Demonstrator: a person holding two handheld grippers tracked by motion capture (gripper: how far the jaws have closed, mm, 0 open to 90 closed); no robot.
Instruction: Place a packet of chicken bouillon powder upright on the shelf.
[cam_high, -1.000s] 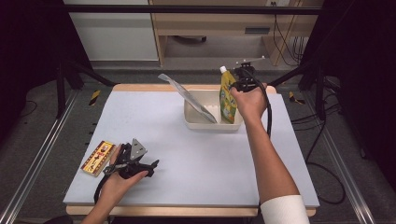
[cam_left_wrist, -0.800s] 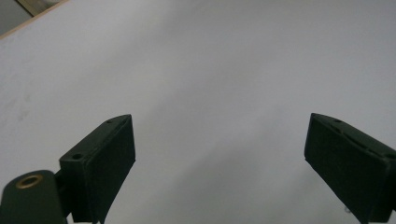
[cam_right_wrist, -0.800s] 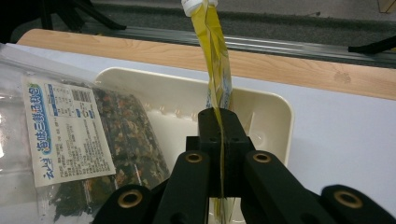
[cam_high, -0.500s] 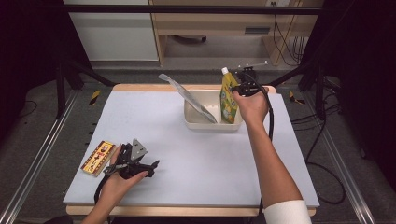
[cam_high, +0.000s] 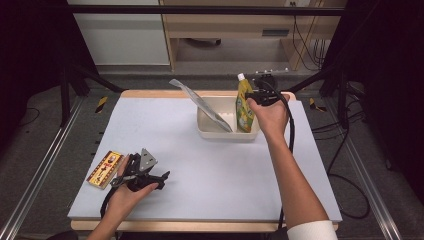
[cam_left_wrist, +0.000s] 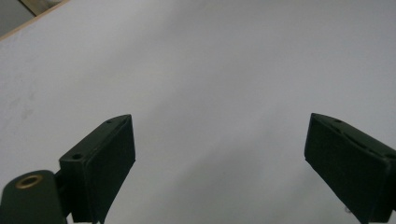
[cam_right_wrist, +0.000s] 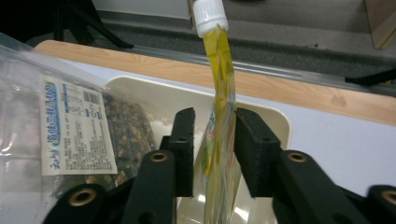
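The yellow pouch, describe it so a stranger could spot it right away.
Find the cream tub at the table's far edge. The yellow pouch stands upright at its right end, white cap on top; its neighbour is a clear snack bag leaning left.

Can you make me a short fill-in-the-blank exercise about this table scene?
1. The yellow pouch stands in the cream ____, between the right gripper jaws.
2. The pouch's cap is ____.
3. The left gripper jaws stand ____ over the table.
4. The snack box lies beside the ____ hand.

Missing words: tub; white; open; left
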